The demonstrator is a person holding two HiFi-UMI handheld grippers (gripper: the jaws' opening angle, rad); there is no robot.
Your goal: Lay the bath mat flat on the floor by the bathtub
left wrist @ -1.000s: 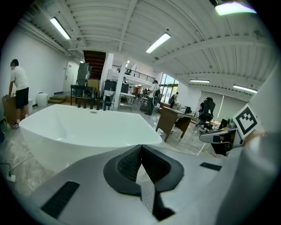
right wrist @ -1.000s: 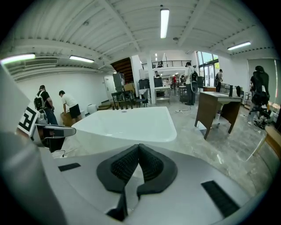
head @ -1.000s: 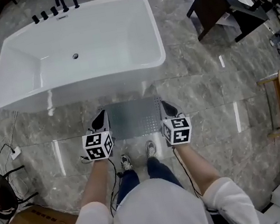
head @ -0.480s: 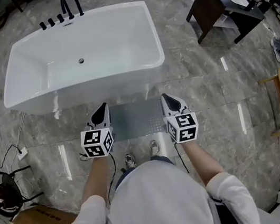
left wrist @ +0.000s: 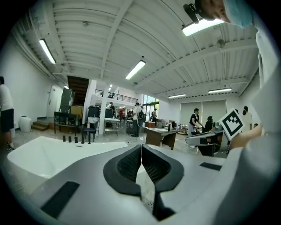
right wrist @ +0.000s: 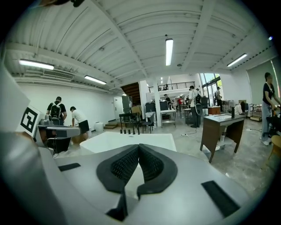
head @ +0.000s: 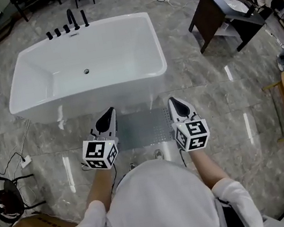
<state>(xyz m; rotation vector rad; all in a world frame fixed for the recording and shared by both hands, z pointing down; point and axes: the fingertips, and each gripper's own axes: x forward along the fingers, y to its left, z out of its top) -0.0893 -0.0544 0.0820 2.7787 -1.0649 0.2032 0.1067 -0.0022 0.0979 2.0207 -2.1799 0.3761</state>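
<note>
Now that both have risen above the bath mat (head: 143, 129), left gripper (head: 111, 112), right gripper (head: 173, 101) pressed together, empty.

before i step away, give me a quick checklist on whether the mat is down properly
1. Bath mat flat on the floor: ok, no folds or raised corners show.
2. Mat by the bathtub: ok, its far edge runs along the tub's near side.
3. Left gripper free of the mat: ok, jaws shut, nothing between them.
4. Right gripper free of the mat: ok, jaws shut, nothing between them.
5. Shoes off the mat: cannot tell, only the tips show past the person's body.
</note>
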